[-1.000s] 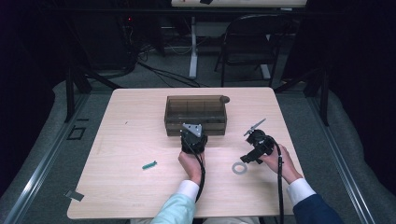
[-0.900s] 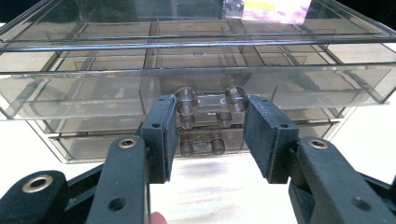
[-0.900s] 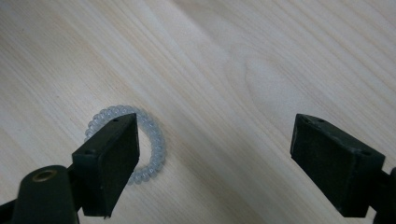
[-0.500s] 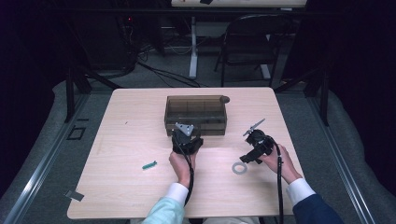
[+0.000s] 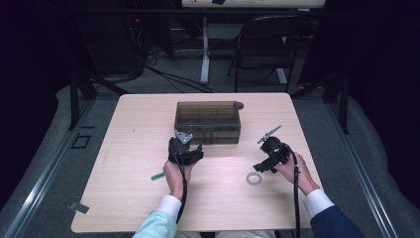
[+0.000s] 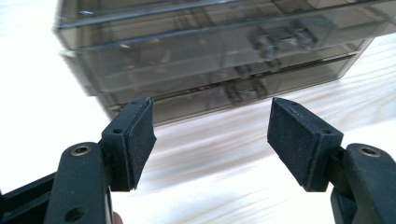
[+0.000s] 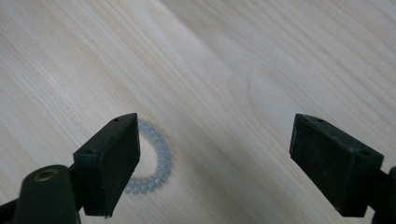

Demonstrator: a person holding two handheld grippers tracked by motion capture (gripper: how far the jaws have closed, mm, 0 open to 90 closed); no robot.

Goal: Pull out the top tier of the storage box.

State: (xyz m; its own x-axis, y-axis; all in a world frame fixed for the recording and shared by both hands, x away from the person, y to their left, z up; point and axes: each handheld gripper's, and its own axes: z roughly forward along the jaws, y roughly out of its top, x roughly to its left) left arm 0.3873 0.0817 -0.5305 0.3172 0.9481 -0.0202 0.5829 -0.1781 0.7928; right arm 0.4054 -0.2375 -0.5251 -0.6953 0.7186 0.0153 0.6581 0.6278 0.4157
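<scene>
Both your tongs stand apart: left gripper (image 6: pixel 212 140) faces the smoky clear plastic drawer box (image 6: pixel 210 60), right gripper (image 7: pixel 215 163) hovers beside the translucent coiled hair ring (image 7: pixel 156 158) on open tabletop.

Nothing I can read anywhere near my fingers — no label, brand, number or sign. The smoky drawer box (image 6: pixel 219 51) ahead of my left gripper's (image 6: pixel 211 140) pads carries no lettering on its fronts, and the coiled ring (image 7: pixel 156 158) beside my right gripper's (image 7: pixel 215 163) left pad is plain — so is the wooden table (image 7: pixel 280 56) under it.
</scene>
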